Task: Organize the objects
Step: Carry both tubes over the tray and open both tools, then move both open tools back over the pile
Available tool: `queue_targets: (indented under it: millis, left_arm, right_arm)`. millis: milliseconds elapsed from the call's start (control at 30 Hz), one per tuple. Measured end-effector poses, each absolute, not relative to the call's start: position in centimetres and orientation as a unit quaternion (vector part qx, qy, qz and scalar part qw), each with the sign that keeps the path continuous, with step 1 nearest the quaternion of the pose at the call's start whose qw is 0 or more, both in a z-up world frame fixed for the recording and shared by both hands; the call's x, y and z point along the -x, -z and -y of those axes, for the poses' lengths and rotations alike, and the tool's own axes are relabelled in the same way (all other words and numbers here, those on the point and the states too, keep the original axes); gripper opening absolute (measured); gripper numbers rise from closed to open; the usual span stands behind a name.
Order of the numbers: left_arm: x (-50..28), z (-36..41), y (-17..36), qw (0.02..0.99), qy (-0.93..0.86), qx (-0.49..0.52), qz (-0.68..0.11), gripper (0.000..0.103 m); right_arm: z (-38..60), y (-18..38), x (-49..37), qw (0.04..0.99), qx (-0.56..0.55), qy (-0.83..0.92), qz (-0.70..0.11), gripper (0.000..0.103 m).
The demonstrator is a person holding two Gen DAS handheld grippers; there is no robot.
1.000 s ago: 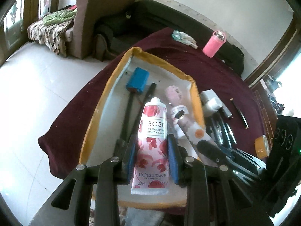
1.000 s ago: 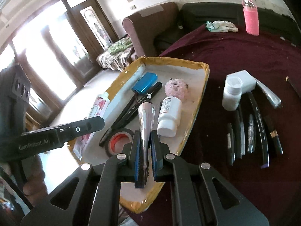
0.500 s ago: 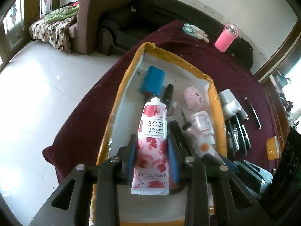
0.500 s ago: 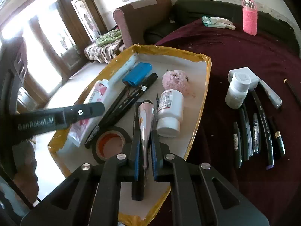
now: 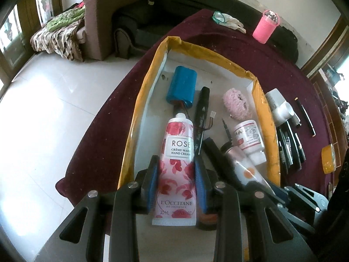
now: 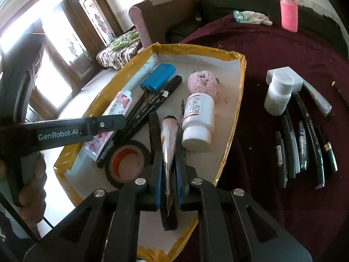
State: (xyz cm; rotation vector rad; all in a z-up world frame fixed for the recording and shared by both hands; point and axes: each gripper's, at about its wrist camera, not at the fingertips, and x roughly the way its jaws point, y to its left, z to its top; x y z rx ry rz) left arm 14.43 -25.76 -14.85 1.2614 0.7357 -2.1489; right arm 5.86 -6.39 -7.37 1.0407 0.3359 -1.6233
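We see the left gripper [image 5: 176,187] clamping a cream tube [image 5: 177,163] and the right gripper [image 6: 167,174] clamping a cone [image 6: 169,139], both over the tray [image 6: 231,144] on a maroon tabletop [image 6: 283,50]; sofa [image 5: 196,2] and tiled floor [image 5: 54,100] behind.

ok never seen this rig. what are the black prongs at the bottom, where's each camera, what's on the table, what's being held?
No robot here: a person holds a two-finger gripper in each hand, and a fisheye camera on each one looks forward along its fingers. The black prongs are those fingers.

In the left wrist view, the left gripper is shut on a rose hand cream tube. In the right wrist view, the right gripper is shut on a slim silvery-pink tube. Both hang over a yellow-rimmed tray on a maroon tablecloth.

In the tray lie a blue battery pack, black markers, a pink puff, a white pill bottle and a tape roll. Beside it on the cloth sit another white bottle and a row of pens; a pink bottle stands farther back.
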Motion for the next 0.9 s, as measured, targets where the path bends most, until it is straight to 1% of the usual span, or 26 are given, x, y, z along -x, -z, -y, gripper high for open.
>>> queue_targets:
  millis: [133,233,300,333,367,400,433,467,500,533,567,633,733,767,900]
  left_arm:
    - [-14.3,25.4,14.8,0.275,0.797,-0.470,-0.260,0.028]
    - [-14.5,25.3,14.8,0.277,0.797,-0.468,-0.261,0.029]
    - [-14.6,25.3,14.6,0.277,0.798,-0.464,-0.265,0.036]
    - [-14.9,25.2,14.3,0.279,0.801,-0.455,-0.270,0.038]
    - [-15.3,25.0,13.9,0.281,0.807,-0.442,-0.273,0.044]
    - [-15.7,24.8,13.5,0.281,0.812,-0.430,-0.276,0.047]
    - [-16.0,24.5,13.1,0.280,0.817,-0.420,-0.279,0.048]
    - [-16.2,24.2,12.7,0.279,0.820,-0.412,-0.283,0.048]
    - [-16.4,23.8,12.3,0.277,0.823,-0.404,-0.288,0.048]
    - [-16.6,23.4,11.9,0.273,0.827,-0.397,-0.290,0.048]
    - [-16.7,22.8,11.5,0.268,0.832,-0.389,-0.290,0.048]
    - [-16.7,21.1,10.7,0.258,0.843,-0.378,-0.283,0.050]
    - [-16.3,18.4,10.1,0.235,0.855,-0.366,-0.283,0.053]
    - [-16.0,17.2,10.0,0.221,0.859,-0.365,-0.282,0.054]
    - [-14.6,14.0,10.1,0.180,0.869,-0.363,-0.284,0.054]
  right_arm:
    - [6.2,7.5,-5.6,0.560,-0.446,0.686,-0.132,0.011]
    - [5.9,7.6,-5.1,0.562,-0.460,0.679,-0.110,0.011]
    - [5.7,7.6,-4.8,0.563,-0.466,0.675,-0.100,0.011]
    - [5.6,7.5,-4.8,0.565,-0.467,0.673,-0.096,0.012]
    - [5.5,7.4,-4.7,0.568,-0.467,0.672,-0.091,0.015]
    - [5.3,7.2,-4.6,0.573,-0.464,0.670,-0.084,0.016]
    - [5.1,6.9,-4.6,0.578,-0.460,0.670,-0.077,0.020]
    - [4.9,6.5,-4.6,0.584,-0.455,0.669,-0.071,0.029]
    - [4.5,6.0,-4.7,0.591,-0.445,0.669,-0.064,0.035]
    - [4.2,5.6,-4.7,0.596,-0.437,0.671,-0.060,0.047]
    - [3.8,5.2,-4.8,0.599,-0.428,0.674,-0.058,0.051]
    - [2.7,4.2,-4.8,0.605,-0.408,0.681,-0.053,0.052]
    - [0.7,3.6,-4.1,0.610,-0.399,0.683,-0.046,0.056]
    - [-0.2,3.7,-3.5,0.607,-0.400,0.685,-0.041,0.058]
    - [-3.9,4.6,-0.3,0.581,-0.414,0.701,-0.021,0.060]
